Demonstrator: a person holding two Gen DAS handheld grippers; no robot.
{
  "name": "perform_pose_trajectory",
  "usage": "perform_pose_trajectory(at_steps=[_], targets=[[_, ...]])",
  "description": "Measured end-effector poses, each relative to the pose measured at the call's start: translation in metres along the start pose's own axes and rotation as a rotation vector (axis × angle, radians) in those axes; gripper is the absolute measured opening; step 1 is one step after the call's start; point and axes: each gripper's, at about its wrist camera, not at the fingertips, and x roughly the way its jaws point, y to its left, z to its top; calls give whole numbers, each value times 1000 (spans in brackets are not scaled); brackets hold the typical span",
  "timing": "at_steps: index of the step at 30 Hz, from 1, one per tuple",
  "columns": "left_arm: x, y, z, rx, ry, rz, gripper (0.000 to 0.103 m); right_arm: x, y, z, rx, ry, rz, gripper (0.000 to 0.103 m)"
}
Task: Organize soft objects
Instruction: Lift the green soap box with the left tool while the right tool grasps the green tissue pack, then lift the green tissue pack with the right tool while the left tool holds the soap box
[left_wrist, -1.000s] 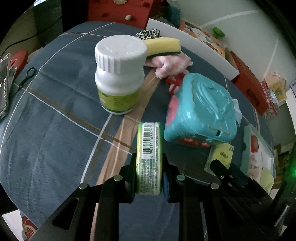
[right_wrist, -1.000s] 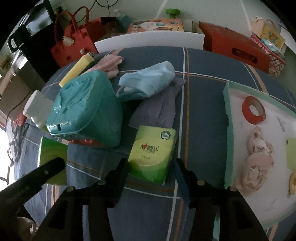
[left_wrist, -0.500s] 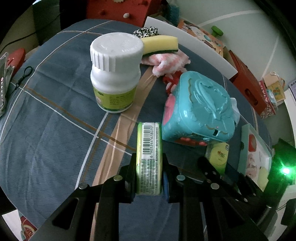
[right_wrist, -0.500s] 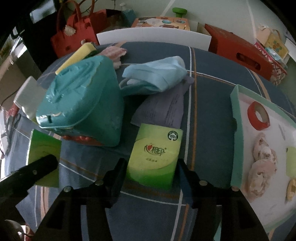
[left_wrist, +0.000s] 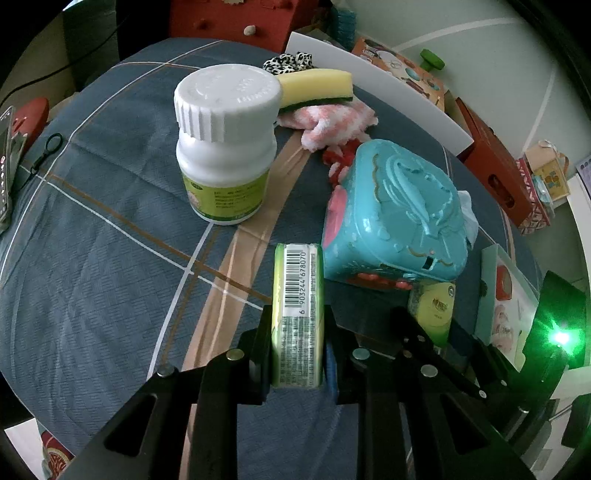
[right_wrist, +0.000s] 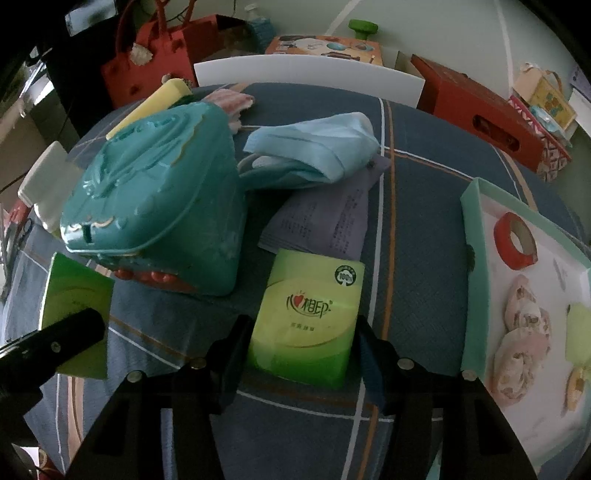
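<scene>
Left gripper (left_wrist: 297, 347) clamped on an edge-up green tissue pack (left_wrist: 297, 314), just beside the teal toy case (left_wrist: 395, 218). Right gripper (right_wrist: 301, 354) straddling a flat second tissue pack (right_wrist: 306, 317), fingers close at its sides; contact unclear. Tray (right_wrist: 471, 258) at right, holding red tape roll (right_wrist: 515, 240).

Left gripper (left_wrist: 297, 349): matte black angular fingers, triangular cut-outs at the base, silver round screws set along each arm; a blue pad is seen inside one finger. Right gripper (right_wrist: 301, 350): same black build, silver screws, blue inner pad noted.
</scene>
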Motion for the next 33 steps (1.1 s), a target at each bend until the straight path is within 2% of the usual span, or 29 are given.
perform_pose_trajectory(at_steps=[8, 15, 18, 21, 33], targets=[[-4, -2, 1, 4, -12, -5, 24, -15, -19, -1, 84, 23, 56, 55], [-19, -3, 4, 8, -59, -10, 24, -50, -32, -3, 125, -56, 86, 52], [-28, -4, 4, 13, -93, 0, 23, -61, -35, -3, 130, -86, 87, 47], [-34, -6, 5, 21, -121, 16, 23, -65, -32, 0, 116, -96, 87, 32], [-24, -8, 4, 20, -88, 20, 23, -54, -40, -6, 123, -37, 100, 32]])
